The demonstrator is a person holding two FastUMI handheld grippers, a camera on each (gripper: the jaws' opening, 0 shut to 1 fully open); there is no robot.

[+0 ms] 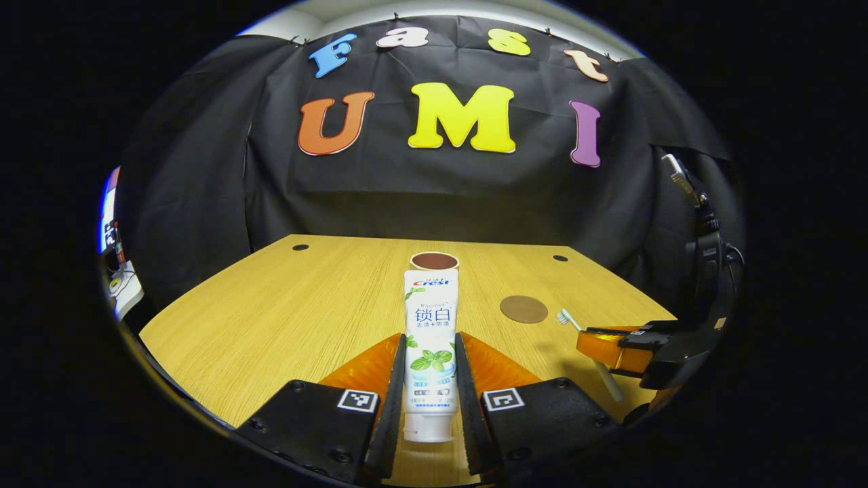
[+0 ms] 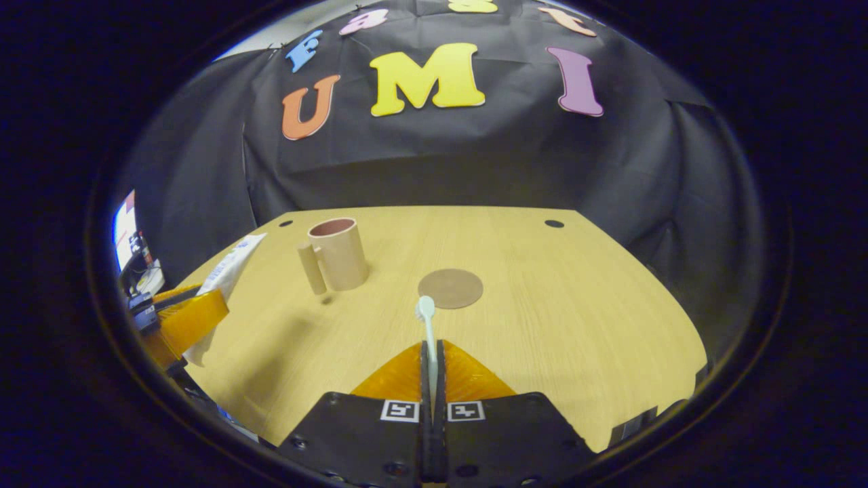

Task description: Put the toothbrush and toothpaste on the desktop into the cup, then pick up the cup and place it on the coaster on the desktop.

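Note:
My left gripper (image 1: 430,346) is shut on a white toothpaste tube (image 1: 430,339), held above the wooden desk and pointing at the tan cup (image 1: 434,261) behind it. In the right gripper view, my right gripper (image 2: 432,349) is shut on a white toothbrush (image 2: 427,325), bristle end forward, just short of the round brown coaster (image 2: 450,287). The cup (image 2: 337,253) with its handle stands upright to the left of the coaster. The left gripper with the tube (image 2: 227,274) shows at the far left there. The right gripper holding the toothbrush (image 1: 568,318) appears at the right of the left gripper view, near the coaster (image 1: 523,309).
The wooden desk (image 2: 556,305) has dark cable holes near its back corners (image 2: 554,223). Black cloth walls close the back and sides. A lit screen and some gear (image 2: 129,244) stand off the desk's left edge.

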